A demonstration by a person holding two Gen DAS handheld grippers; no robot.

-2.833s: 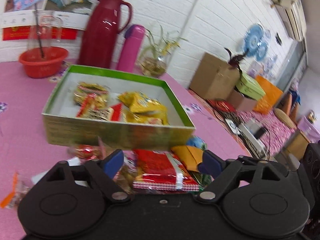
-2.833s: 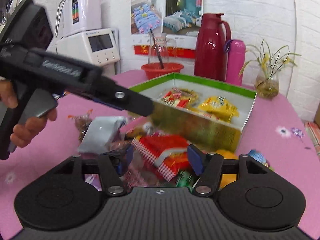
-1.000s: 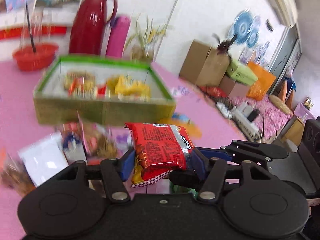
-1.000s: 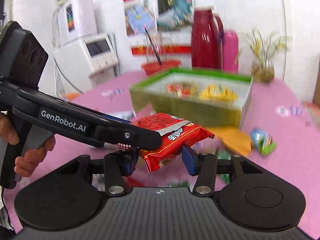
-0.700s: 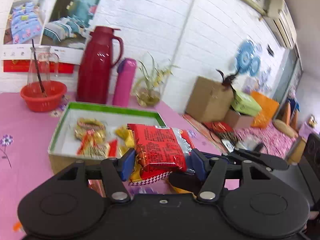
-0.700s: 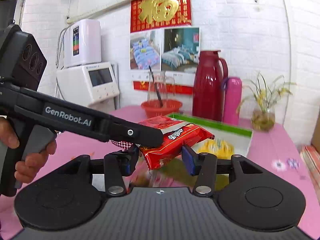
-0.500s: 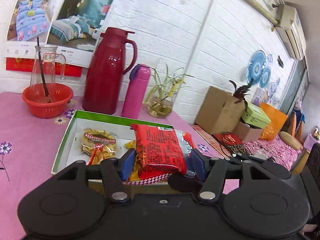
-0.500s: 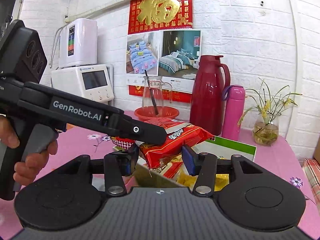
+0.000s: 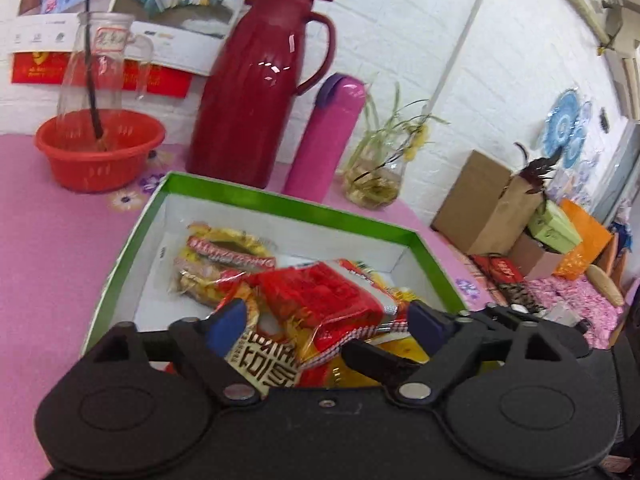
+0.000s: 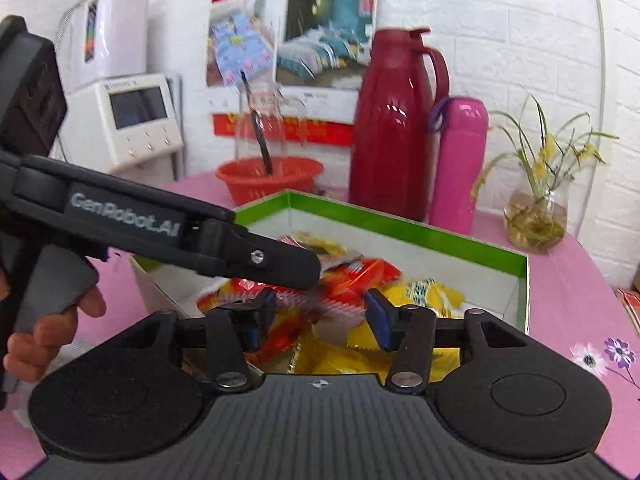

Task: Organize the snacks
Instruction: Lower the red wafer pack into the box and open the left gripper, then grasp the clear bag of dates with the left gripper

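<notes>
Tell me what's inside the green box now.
The green box holds the red snack packet atop yellow packets and a round-printed packet; whatever lies underneath is covered.

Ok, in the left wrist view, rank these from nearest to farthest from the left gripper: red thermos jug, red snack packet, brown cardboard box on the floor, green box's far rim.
From the left gripper, whose jaws are opening:
1. Red snack packet, lying between the fingers, inside the green box.
2. Green box's far rim, just beyond, centre.
3. Red thermos jug, behind the box, left of centre.
4. Brown cardboard box, off the table, on the right.

Both tools point forward and slightly down, side by side. The left tool [image 9: 322,318] and the right tool [image 10: 318,314] are opening their jaws. A hand [image 10: 48,328] grips the left handle.
</notes>
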